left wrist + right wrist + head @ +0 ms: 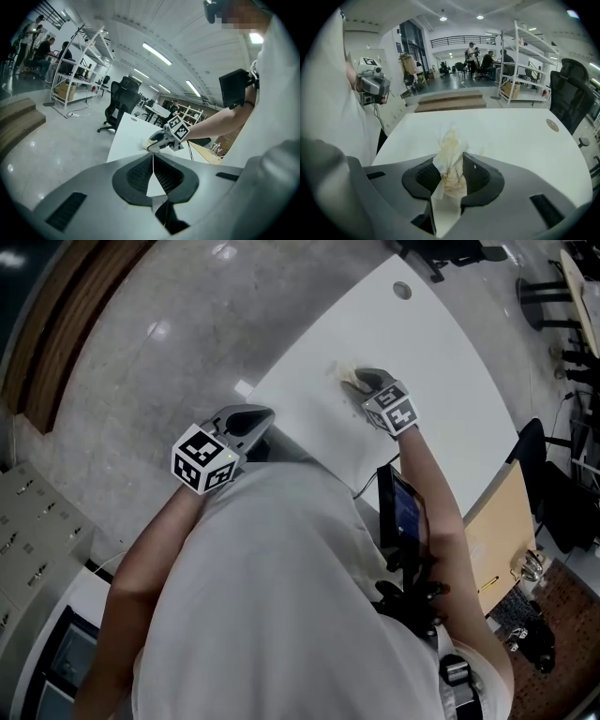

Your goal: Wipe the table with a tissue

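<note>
Right gripper (452,176) clamps the stained tissue (449,145) at the table (511,136); left gripper (153,161) closed, empty. Tissue likely soft, tear-prone; grip bunched middle.

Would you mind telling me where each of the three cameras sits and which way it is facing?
Head view: on the person's head, looking steeply down at the white table; shirt and both arms show.
Left gripper view: on the left gripper, jaws together, facing across the table toward the right gripper; the person's forearm shows.
Right gripper view: on that gripper, facing along the tabletop over the clamped tissue; shirt at left.
Shared: each gripper view shows the other gripper.
</note>
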A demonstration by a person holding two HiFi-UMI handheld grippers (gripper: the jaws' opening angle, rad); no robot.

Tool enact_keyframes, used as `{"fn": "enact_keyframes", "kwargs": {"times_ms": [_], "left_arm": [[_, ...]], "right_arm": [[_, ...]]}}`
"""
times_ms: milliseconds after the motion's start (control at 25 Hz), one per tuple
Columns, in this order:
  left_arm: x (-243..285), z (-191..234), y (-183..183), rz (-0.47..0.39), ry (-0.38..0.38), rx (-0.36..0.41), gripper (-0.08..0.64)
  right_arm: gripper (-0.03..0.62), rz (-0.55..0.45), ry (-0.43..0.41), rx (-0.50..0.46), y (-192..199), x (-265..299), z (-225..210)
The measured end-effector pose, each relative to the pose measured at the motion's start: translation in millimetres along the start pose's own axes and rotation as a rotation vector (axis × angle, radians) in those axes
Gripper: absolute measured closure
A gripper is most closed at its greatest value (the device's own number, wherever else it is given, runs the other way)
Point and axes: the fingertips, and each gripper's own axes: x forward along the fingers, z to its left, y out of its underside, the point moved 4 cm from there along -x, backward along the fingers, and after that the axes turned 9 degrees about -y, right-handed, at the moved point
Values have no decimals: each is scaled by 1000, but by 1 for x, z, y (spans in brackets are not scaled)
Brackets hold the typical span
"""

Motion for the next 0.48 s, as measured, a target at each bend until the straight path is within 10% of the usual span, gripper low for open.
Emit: {"fn": "enact_keyframes", "kwargs": {"times_ms": [480], "left_arm": [[7,-28,-1,-16,-6,9,552]], "right_arm": [[469,115,-72,-45,3,3,42]]}}
